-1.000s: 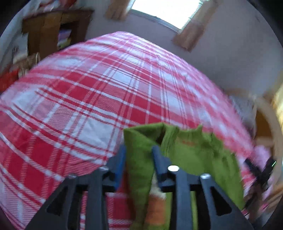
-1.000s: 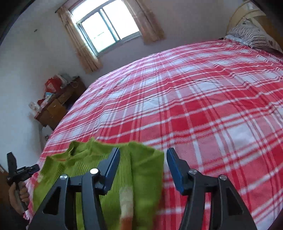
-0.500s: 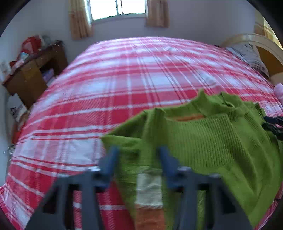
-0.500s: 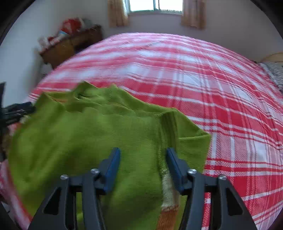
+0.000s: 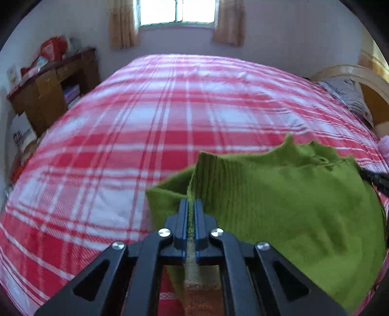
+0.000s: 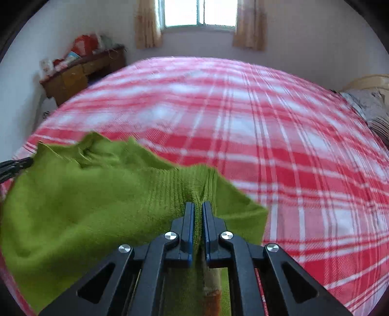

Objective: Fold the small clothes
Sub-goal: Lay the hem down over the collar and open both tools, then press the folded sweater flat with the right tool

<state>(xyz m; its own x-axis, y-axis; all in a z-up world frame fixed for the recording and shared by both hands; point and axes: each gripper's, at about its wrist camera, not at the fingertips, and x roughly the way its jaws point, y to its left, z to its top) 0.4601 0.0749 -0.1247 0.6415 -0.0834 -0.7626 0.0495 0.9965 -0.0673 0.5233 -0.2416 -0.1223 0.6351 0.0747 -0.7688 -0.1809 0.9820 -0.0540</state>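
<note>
A small green knit sweater [image 5: 279, 201] with a white and orange band hangs between my two grippers over the near edge of the bed. My left gripper [image 5: 191, 204] is shut on its left shoulder edge. My right gripper [image 6: 198, 206] is shut on the right shoulder edge of the sweater [image 6: 85, 206]. Its neckline points toward the bed. The other gripper's black tip shows at the sweater's far edge in each view. The lower part of the sweater is hidden below the grippers.
The bed has a red and white plaid cover [image 5: 158, 121]. A wooden cabinet [image 5: 53, 90] with clutter on top stands at the left wall. A window [image 5: 177, 12] with curtains is behind the bed. A striped pillow [image 5: 347, 94] and a headboard are at the right.
Both grippers have closed from open onto the sweater's shoulder edges. The views have swung to face the window, and the sweater is now stretched between the grippers.
</note>
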